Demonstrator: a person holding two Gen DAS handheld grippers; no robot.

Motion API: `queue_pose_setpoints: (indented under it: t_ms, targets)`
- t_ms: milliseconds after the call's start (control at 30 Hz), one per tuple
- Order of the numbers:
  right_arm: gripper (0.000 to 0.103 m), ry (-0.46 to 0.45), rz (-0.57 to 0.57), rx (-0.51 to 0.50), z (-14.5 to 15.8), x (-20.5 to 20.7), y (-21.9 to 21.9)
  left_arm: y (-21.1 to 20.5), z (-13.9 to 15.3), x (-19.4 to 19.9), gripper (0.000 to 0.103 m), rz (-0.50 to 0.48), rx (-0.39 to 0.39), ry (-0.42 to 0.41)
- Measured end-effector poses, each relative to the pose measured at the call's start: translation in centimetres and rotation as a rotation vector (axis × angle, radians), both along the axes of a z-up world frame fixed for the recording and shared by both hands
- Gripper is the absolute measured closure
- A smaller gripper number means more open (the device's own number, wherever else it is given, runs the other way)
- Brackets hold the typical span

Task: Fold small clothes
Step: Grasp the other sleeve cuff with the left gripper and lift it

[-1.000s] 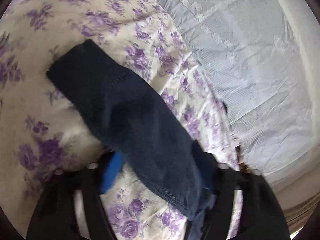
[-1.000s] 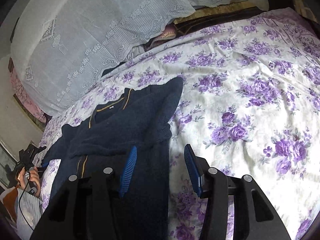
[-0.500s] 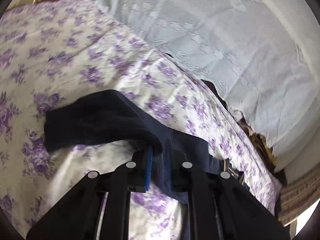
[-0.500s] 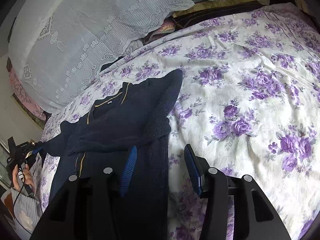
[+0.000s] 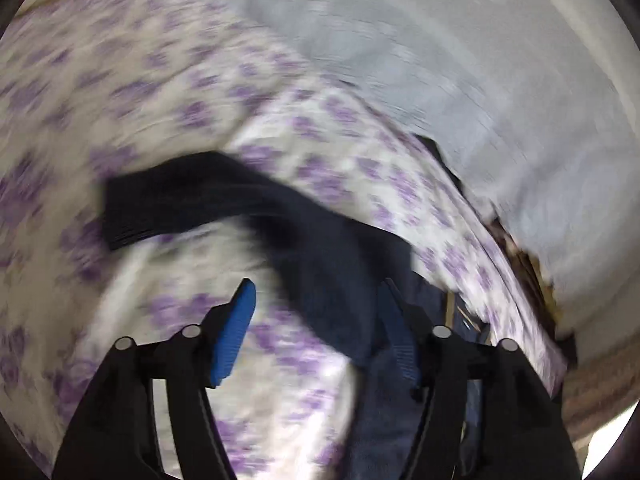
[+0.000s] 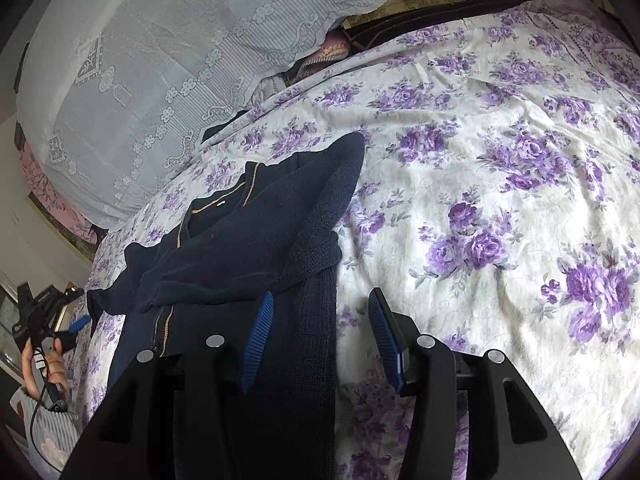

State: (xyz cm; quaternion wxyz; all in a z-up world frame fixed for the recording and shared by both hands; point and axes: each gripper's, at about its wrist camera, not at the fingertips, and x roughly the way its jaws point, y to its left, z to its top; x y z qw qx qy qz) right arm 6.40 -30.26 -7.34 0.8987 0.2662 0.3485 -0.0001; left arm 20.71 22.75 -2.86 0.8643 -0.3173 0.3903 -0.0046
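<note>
Fingers (image 5: 234, 332) of left gripper (image 5: 316, 330) opening off dark navy knitted sweater (image 6: 240, 240), right gripper (image 6: 320, 336) agape, empty; sleeve-folding step, next needing regrasp.

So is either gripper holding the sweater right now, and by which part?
Neither. The left gripper is opening, its pads clear of the sweater's sleeve. The right gripper is open over the sweater's edge, gripping nothing.

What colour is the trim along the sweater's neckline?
Mustard-yellow trim on the navy knitted sweater, clearest in the right wrist view.
</note>
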Motion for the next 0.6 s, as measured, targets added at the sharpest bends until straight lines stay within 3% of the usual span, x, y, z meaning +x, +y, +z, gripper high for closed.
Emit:
queue_pose_setpoints:
  t_ms: [133, 200, 267, 300, 333, 367, 433, 533, 567, 600]
  targets:
    - [0.052, 0.004, 0.004, 0.002, -0.1, 0.1, 0.0, 2.7, -0.6, 0.7, 0.04, 0.065, -0.092, 0.012]
    - [0.051, 0.004, 0.005, 0.003, -0.1, 0.1, 0.0, 3.5, -0.4, 1.7, 0.032, 0.096, -0.107, 0.02]
    - [0.05, 0.004, 0.007, 0.003, -0.1, 0.2, 0.1, 4.4, -0.9, 3.1, 0.032, 0.148, -0.141, 0.055]
    - [0.05, 0.003, 0.009, 0.005, -0.1, 0.1, 0.0, 5.0, -1.8, 4.0, 0.032, 0.164, -0.196, 0.081]
    - [0.05, 0.002, 0.009, 0.006, -0.1, 0.1, 0.0, 5.2, -2.4, 4.4, 0.036, 0.171, -0.235, 0.097]
    - [0.05, 0.002, 0.009, 0.007, -0.1, 0.1, 0.0, 5.5, -3.2, 4.7, 0.054, 0.175, -0.284, 0.108]
    - [0.05, 0.002, 0.009, 0.008, -0.1, 0.1, 0.0, 5.8, -4.4, 5.1, 0.067, 0.157, -0.353, 0.119]
    - [0.05, 0.001, 0.009, 0.008, -0.1, 0.1, 0.0, 5.5, -4.4, 4.6, 0.082, 0.161, -0.333, 0.097]
    - [0.05, 0.001, 0.009, 0.008, -0.1, 0.1, 0.0, 5.3, -4.1, 4.4, 0.092, 0.16, -0.314, 0.081]
    - [0.05, 0.002, 0.01, 0.008, -0.1, 0.1, 0.0, 5.3, -3.5, 4.1, 0.093, 0.163, -0.286, 0.066]
